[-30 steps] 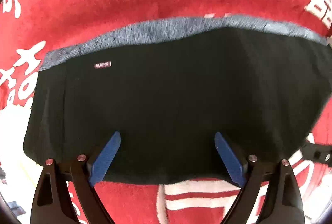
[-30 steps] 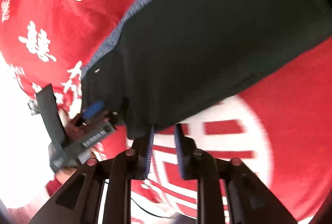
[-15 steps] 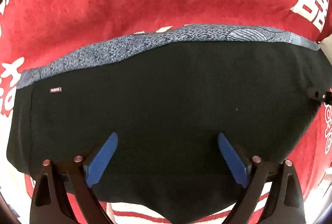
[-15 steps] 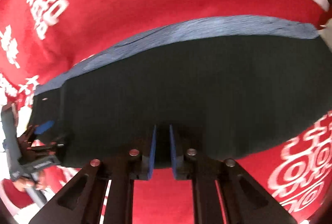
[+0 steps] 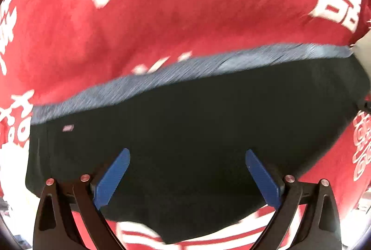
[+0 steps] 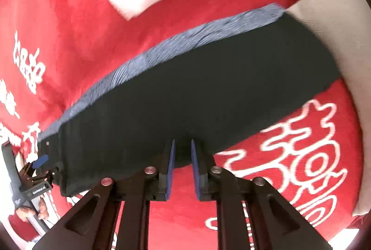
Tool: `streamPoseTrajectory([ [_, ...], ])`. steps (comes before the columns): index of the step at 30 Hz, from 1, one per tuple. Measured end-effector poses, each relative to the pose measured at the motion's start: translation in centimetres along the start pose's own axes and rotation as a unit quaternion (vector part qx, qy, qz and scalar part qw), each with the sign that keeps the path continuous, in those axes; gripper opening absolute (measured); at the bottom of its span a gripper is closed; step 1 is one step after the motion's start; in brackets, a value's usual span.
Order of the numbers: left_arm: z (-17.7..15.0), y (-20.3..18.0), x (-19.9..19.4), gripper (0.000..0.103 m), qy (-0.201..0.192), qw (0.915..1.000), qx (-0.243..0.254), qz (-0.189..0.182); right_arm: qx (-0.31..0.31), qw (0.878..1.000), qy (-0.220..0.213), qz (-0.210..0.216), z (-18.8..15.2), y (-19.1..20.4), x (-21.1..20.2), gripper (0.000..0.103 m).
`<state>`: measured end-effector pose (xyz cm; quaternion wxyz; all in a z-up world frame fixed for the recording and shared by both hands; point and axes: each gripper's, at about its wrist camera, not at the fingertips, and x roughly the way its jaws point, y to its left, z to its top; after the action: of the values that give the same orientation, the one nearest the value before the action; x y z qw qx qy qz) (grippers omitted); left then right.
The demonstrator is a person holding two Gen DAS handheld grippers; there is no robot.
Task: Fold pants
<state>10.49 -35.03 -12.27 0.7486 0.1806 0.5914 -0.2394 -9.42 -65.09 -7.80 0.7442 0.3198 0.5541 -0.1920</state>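
**Inspector:** Where are the pants [image 5: 197,145]?

**Assistant:** Flat on the red blanket [image 5: 208,25], waistband [image 6: 162,48] at twelve o'clock.

**Inspector:** And the jaws?

**Assistant:** The left gripper [image 5: 187,174] has just spread wide and holds nothing. The right gripper [image 6: 182,169] stands nearly closed, its jaws just parted, pinching no cloth. The fold looks laid.

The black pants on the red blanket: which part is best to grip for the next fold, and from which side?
Probably the near hem of the black pants, from above: it lies flat and clear on the red blanket, opposite the grey-blue waistband.

Black pants [image 5: 197,134], blue-grey waistband [image 5: 185,74]
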Motion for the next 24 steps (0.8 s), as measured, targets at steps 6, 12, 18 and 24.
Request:
streamPoseTrajectory([
  [6, 4.8, -5.7, 0.7, 0.101, -0.025, 0.9996, 0.004, -0.011, 0.014, 0.999, -0.029, -0.015, 3.8, -2.3, -0.5, 0.019],
  [12, 7.9, -6.6, 4.5, 0.101, -0.016, 0.999, -0.037, 0.018, 0.006, 0.997, -0.069, -0.047, 11.5, -3.5, 2.0, 0.035],
  [18, 6.6, -6.3, 6.4, 0.101, 0.0, 0.9986, -0.05, 0.018, 0.014, 0.993, -0.059, -0.097, 13.4, -7.8, 3.9, 0.014],
  [24, 7.0, -7.5, 4.5, 0.101, 0.005, 0.9991, -0.032, 0.025, -0.002, 0.991, -0.075, -0.111, 10.4, -6.8, -0.2, 0.022],
])
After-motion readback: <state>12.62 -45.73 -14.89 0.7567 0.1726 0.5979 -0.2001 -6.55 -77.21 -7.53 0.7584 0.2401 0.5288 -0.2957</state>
